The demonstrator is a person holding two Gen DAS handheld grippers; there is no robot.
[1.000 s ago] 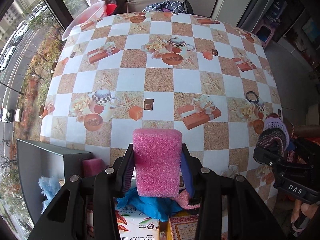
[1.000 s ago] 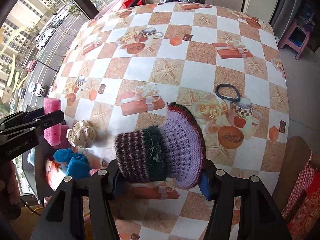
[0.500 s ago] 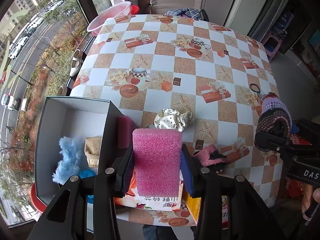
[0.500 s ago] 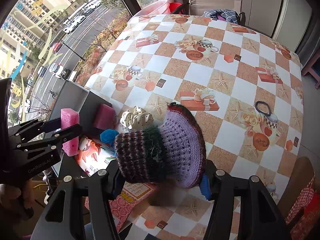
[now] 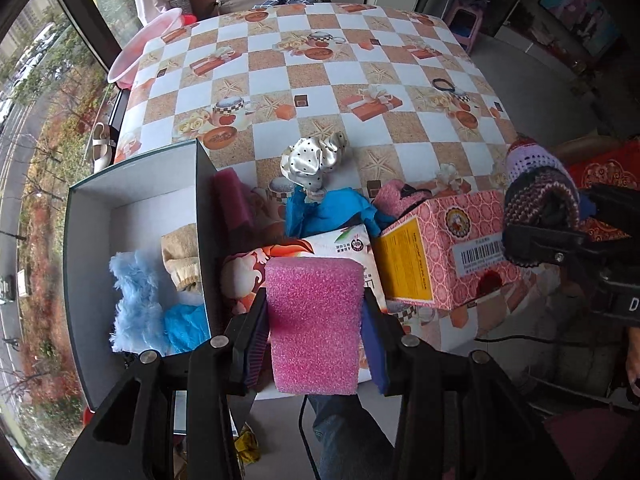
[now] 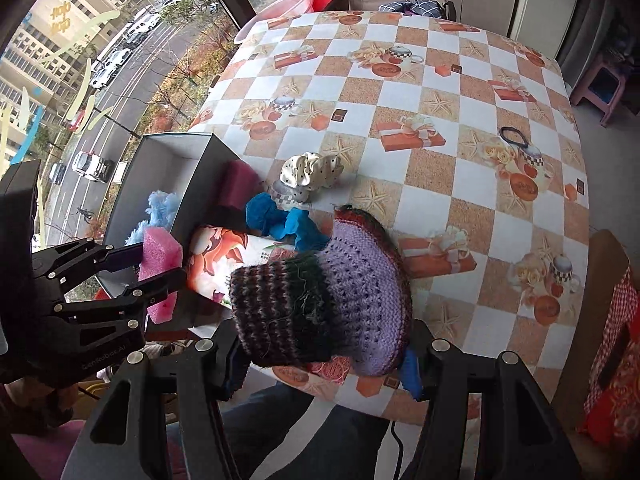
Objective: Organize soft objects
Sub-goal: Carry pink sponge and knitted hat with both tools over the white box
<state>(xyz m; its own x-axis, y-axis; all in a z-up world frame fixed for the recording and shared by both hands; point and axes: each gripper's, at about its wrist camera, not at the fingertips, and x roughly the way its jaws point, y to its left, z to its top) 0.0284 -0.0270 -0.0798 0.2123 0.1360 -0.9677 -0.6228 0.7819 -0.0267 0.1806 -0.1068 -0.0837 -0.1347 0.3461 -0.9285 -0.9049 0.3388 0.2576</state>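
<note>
- Sponge (image 5: 314,322), pink, sits clenched in the left gripper (image 5: 316,340), now pulled back off the table's near edge, with the open box (image 5: 132,200) at ten o'clock.
- Knitted hat (image 6: 320,296) stays grasped in the right gripper (image 6: 324,354).
- Both loads seem ready for boxing.

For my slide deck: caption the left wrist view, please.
Left gripper holds a pink sponge beside the open box.
</note>
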